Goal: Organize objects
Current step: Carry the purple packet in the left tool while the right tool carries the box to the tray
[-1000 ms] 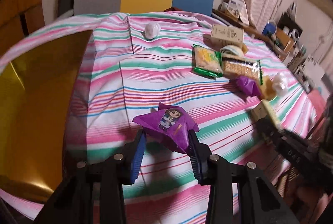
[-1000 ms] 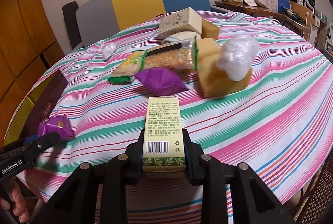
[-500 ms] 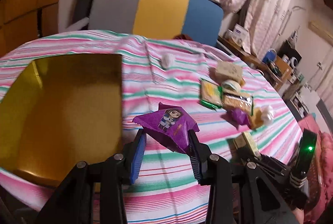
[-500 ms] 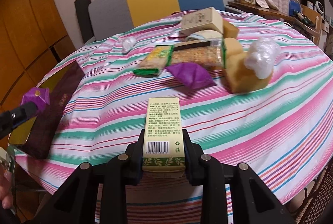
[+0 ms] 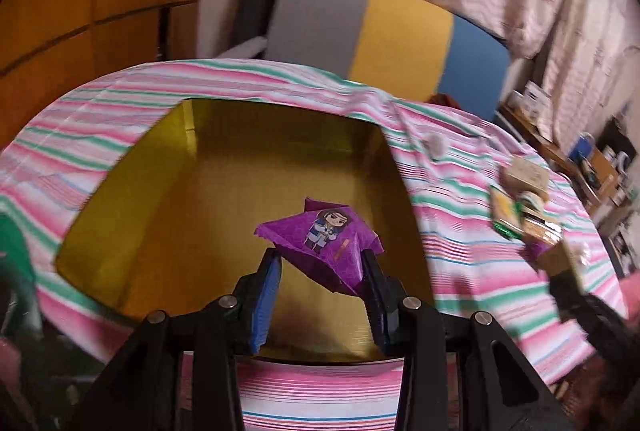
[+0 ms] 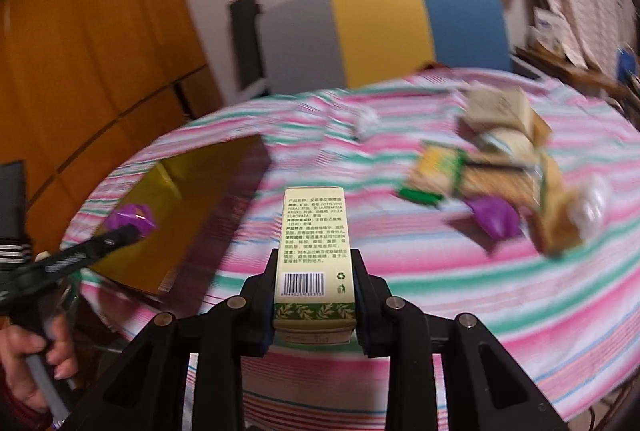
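Over the gold box (image 5: 208, 191) at the table's left edge, the left gripper (image 5: 322, 267) clamps a purple packet (image 5: 320, 235); the right gripper (image 6: 314, 271) grips a carton (image 6: 314, 239); next, probably release inside.

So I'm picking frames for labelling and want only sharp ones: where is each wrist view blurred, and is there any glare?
Left wrist view: the purple packet and left gripper are sharp; the snack pile at right smears. Right wrist view: the held cream box is crisp, the striped tablecloth and snacks streak. Both bend at the edges; the gold box shows only a dull sheen.
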Motion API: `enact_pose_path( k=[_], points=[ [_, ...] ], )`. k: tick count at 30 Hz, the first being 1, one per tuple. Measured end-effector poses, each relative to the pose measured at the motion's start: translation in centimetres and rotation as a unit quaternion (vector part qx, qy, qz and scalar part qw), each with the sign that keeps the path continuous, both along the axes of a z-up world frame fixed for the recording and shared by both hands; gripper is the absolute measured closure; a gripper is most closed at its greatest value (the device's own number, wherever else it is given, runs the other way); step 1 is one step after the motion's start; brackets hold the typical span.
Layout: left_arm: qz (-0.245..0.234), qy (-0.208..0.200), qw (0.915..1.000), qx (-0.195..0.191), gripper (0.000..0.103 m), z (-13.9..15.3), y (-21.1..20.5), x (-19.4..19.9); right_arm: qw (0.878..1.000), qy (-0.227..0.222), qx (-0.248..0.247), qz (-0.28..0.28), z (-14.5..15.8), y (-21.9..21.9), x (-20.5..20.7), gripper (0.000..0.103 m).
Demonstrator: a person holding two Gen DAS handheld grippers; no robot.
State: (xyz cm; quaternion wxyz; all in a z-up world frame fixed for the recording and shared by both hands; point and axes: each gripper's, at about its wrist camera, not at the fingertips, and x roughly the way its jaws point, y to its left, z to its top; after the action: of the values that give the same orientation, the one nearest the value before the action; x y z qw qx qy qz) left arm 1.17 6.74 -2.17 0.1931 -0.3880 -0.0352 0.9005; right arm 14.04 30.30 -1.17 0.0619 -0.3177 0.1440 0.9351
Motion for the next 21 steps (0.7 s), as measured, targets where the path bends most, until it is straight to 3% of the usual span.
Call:
enact_pose_path(
  k=[6,16,19,21],
  points=[
    [0.048,-0.025,0.9984,-0.015,0.063,-1.0,-4.5,-2.6,0.997,0.024,-0.002,0.067,2.2,-4.3,-2.3,0.073],
    [0.118,-0.044,0.9902,-0.061,0.062,-2.8,-8.5,-4.9,0.989,0.006,-0.007,0.148,1.7,-10.3,-6.6,0.073],
    [0.141,-0.042,0.9861,-0.076,0.054,-3.0,-9.0,-4.9,0.987,-0.008,-0.013,0.161,1.2,-11.4,-8.2,0.073],
    [0.146,-0.037,0.9865,-0.065,0.038,-2.8,-9.5,-4.8,0.985,-0.014,-0.016,0.17,1.0,-12.1,-8.8,0.073]
  ],
)
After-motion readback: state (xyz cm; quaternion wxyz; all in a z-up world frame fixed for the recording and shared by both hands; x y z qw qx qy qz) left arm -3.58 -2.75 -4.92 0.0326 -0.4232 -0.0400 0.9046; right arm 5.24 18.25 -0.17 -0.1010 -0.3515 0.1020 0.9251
